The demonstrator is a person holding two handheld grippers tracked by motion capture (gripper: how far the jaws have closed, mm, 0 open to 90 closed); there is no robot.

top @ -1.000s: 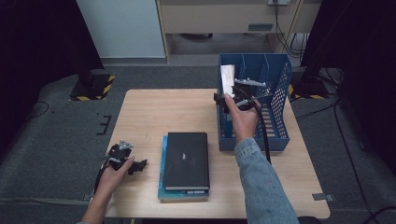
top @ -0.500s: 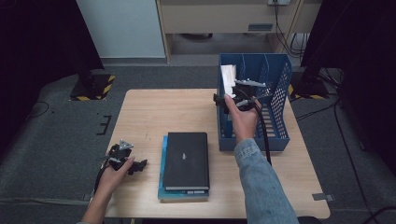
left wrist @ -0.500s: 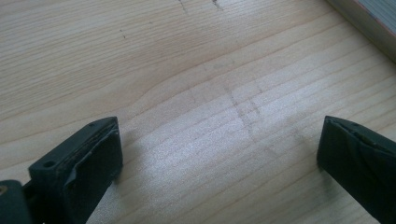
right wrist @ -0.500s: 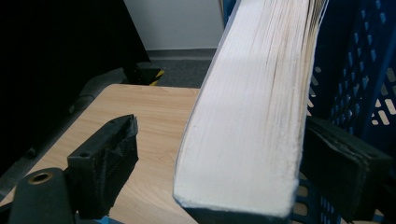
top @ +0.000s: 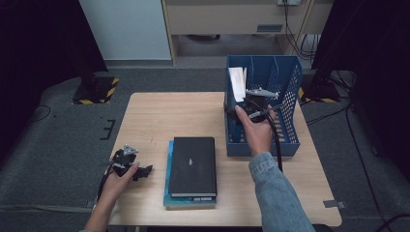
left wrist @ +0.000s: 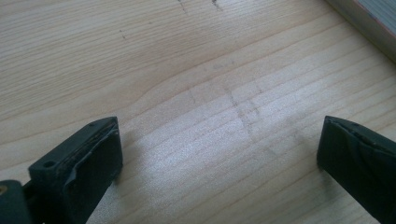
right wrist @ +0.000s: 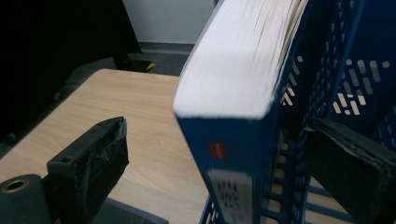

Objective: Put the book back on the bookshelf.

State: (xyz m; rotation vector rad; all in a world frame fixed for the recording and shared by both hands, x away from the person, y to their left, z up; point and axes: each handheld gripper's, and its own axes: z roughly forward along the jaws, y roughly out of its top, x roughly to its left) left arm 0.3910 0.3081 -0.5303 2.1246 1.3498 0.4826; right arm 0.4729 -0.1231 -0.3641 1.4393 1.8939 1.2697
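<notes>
A blue-covered book (right wrist: pixel 233 93) with white page edges stands upright in the left slot of the blue mesh file rack (top: pixel 285 140); in the high view it is the book (top: pixel 237 83). My right gripper (right wrist: pixel 219 140) straddles it. Its jaws have just been opening; the left pad stands clear of the cover and the right one sits beyond the rack's mesh. In the high view the right gripper (top: pixel 244 104) is at the rack's left wall. My left gripper (left wrist: pixel 219 135) rests open over bare wood, also seen as the left gripper (top: pixel 145 170) at the table's front left.
A black book (top: pixel 193 164) lies on a teal book (top: pixel 169 198) at the front middle of the wooden table (top: pixel 159 116), just right of the left gripper. A book edge (left wrist: pixel 373 18) shows in the left gripper view. Dark stands flank the table.
</notes>
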